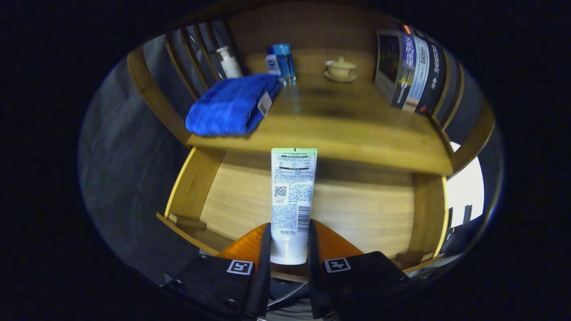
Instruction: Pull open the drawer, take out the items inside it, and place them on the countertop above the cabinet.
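Gripper (289,249) closed on the white tube (293,196), both fingers clamping its cap end so it stands upright over the open drawer (250,196). Countertop (339,129) lies at twelve o'clock; blue towel (232,104) at eleven.

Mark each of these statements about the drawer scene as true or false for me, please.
1. The gripper has its jaws closed on a white tube. True.
2. The tube lies flat on the countertop. False: it is held upright over the open drawer.
3. A folded blue towel rests on the countertop. True.
4. The lidded cup on a saucer sits on the towel. False: it stands apart, further back.
5. Books stand upright on the countertop. True.
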A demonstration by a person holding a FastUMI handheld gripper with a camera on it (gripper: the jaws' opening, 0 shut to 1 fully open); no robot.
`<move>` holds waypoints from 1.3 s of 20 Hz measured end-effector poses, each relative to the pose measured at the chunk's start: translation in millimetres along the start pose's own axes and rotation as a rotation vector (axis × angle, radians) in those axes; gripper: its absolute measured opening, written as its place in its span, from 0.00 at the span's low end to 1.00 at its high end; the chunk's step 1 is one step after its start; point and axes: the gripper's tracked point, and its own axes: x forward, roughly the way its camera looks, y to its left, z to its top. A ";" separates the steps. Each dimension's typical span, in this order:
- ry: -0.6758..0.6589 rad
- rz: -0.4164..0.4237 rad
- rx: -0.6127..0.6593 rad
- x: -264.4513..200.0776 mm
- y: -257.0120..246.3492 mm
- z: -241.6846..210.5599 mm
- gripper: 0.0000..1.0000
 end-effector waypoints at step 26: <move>-0.181 -0.212 0.095 111.4 -53.2 127.1 0.93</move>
